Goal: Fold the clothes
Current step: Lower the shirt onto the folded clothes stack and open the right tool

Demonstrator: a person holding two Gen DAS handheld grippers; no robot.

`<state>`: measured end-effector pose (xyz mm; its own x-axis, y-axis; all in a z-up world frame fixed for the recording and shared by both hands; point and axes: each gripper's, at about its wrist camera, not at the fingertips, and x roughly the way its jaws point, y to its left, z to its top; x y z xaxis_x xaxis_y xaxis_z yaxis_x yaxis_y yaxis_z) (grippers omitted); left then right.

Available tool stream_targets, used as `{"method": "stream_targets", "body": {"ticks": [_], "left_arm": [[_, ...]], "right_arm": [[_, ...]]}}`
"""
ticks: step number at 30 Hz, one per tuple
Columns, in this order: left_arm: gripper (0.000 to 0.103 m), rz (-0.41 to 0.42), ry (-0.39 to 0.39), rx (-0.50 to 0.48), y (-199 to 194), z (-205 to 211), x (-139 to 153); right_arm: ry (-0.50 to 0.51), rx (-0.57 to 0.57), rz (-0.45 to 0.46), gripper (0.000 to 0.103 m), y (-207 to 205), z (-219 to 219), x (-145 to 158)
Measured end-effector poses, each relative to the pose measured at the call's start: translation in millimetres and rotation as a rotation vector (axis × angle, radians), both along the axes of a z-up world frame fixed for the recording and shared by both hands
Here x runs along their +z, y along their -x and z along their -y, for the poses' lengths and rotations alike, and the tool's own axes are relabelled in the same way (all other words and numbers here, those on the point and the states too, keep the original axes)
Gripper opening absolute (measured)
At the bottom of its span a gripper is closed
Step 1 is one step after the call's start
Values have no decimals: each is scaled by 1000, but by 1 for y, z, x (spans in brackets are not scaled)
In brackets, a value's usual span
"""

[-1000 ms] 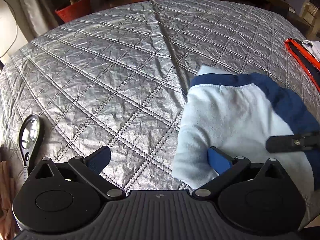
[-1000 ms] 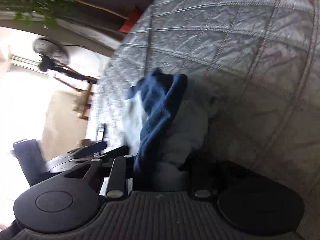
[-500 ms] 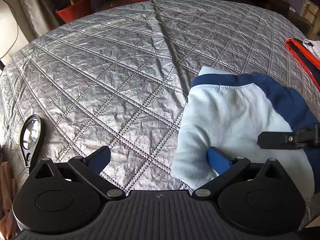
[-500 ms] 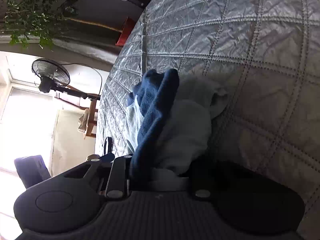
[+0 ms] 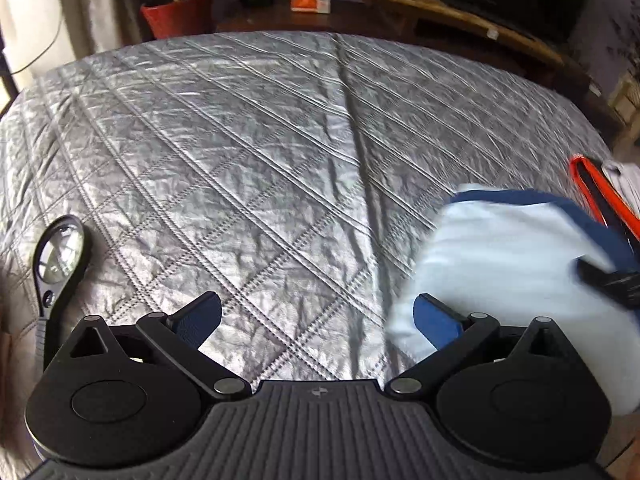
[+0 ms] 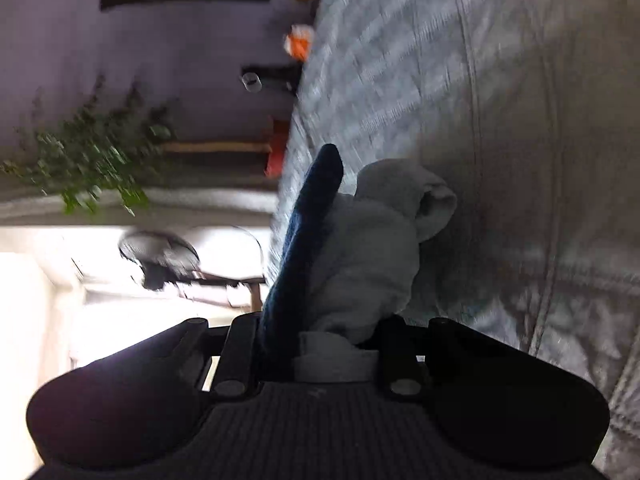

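Note:
A folded light blue garment [image 5: 500, 260] with a navy band lies at the right of the silver quilted bed cover [image 5: 260, 160], blurred by motion. My left gripper [image 5: 316, 306] is open above the quilt; its right pad [image 5: 434, 322] sits over the garment's near left edge and nothing lies between the pads. The right gripper's black finger [image 5: 608, 280] reaches onto the garment from the right. In the right wrist view the bundle [image 6: 372, 248], navy layer to the left, is clamped in my right gripper [image 6: 320, 332], which is rolled on its side.
A magnifying glass [image 5: 60, 256] lies on the quilt at the near left. An orange-edged dark item [image 5: 600, 196] sits at the right edge of the bed. Beyond the far edge stand a red pot [image 5: 178, 12] and wooden furniture. A standing fan [image 6: 160, 256] is off the bed.
The garment and the right gripper's finger have shifted to the right in the left wrist view. The right wrist view has rolled and blurred. The left gripper has stayed open.

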<state>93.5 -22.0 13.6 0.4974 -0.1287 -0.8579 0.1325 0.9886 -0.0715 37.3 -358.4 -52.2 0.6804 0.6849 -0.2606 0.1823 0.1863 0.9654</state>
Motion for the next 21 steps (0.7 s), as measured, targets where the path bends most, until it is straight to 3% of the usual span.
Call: {"method": "stream_targets", "body": {"ticks": [8,13,15,20,21], "left_arm": [[102,1,3,-17,1,2,1],[102,2,4,-29,3,4,-1],[102,2,4,-31,4,6,-1],[102,-1,2,-37,5,9,-2],[102,-3,0,-38,5,10,-3]], "right_arm": [[32,-415,213,20,-6,110,63],[91,-690,294,20,-16,173,78],[150,-740,252,20,-27,191,69],[320,-756,-46,21,-57,212,30],[348,-756,-55,22,-59,210,28]]}}
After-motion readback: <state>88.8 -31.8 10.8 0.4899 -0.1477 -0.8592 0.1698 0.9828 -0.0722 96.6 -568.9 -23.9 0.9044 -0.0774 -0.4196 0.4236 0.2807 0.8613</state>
